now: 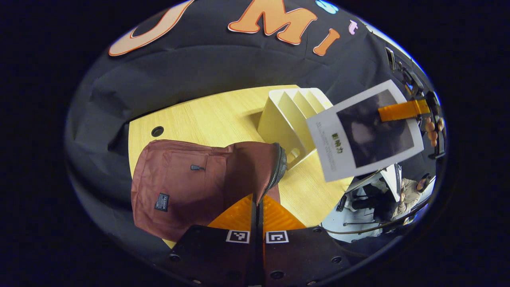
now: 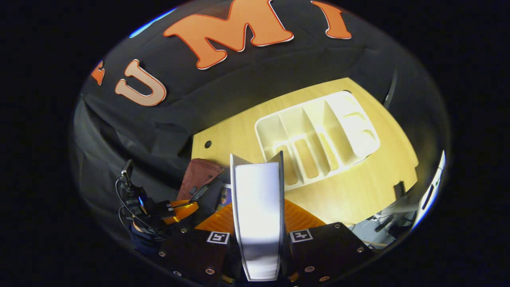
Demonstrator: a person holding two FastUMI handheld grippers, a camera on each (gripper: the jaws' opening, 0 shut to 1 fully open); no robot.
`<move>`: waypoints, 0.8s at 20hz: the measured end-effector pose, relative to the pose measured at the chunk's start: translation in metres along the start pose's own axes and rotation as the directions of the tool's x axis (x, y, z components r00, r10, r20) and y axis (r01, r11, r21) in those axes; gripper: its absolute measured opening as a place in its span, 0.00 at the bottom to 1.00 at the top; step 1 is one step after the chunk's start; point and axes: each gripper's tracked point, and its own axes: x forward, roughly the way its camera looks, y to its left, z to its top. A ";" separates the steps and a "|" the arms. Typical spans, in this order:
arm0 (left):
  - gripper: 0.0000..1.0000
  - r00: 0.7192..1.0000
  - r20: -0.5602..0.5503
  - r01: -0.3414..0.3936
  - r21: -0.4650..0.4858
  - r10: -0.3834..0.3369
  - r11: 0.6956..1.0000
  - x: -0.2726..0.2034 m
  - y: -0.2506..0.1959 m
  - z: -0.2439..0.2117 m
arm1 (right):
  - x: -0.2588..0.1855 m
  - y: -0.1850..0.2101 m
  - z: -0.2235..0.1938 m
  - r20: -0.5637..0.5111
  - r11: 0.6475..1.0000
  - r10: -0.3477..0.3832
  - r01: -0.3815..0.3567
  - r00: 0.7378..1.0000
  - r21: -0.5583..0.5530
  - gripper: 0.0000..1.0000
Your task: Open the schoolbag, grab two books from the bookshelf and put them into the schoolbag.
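The book [image 1: 364, 131], thin with a glossy pale cover and dark picture, hangs in the air over the desk [image 1: 207, 115], clamped edge-on between the right gripper [image 2: 258, 223] fingers, likely for sliding into the bag; the soft reddish cloth schoolbag [image 1: 187, 183] lies flat, its zipped rim pinched by the closed left gripper [image 1: 258, 213], probably to hold the mouth open; the stiff cream slotted bookshelf [image 2: 318, 135] sits just beside it.

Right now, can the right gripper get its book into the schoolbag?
Probably yes: the right gripper is shut on the book, which hangs above the table, and the left gripper holds the schoolbag edge up.
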 end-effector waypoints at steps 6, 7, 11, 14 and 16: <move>0.01 1.000 0.000 -0.001 -0.009 0.001 1.000 -0.003 0.007 0.000 | 0.050 0.022 -0.033 -0.006 0.987 0.125 -0.124 0.992 0.103 0.40; 0.01 1.000 -0.001 0.001 -0.010 -0.001 1.000 -0.003 0.007 0.000 | 0.059 0.026 -0.039 -0.007 0.982 0.146 -0.144 0.989 0.119 0.40; 0.01 1.000 -0.007 -0.006 0.000 0.006 1.000 -0.002 0.006 0.002 | 0.100 0.039 -0.070 -0.005 0.959 0.215 -0.211 0.977 0.189 0.40; 0.01 1.000 -0.009 -0.009 0.010 0.009 1.000 -0.004 0.002 0.001 | 0.133 0.047 -0.085 0.006 0.927 0.275 -0.267 0.961 0.265 0.40; 0.01 1.000 -0.005 -0.011 0.027 0.011 1.000 -0.006 -0.002 0.006 | 0.154 0.052 -0.093 0.022 0.913 0.298 -0.291 0.954 0.284 0.40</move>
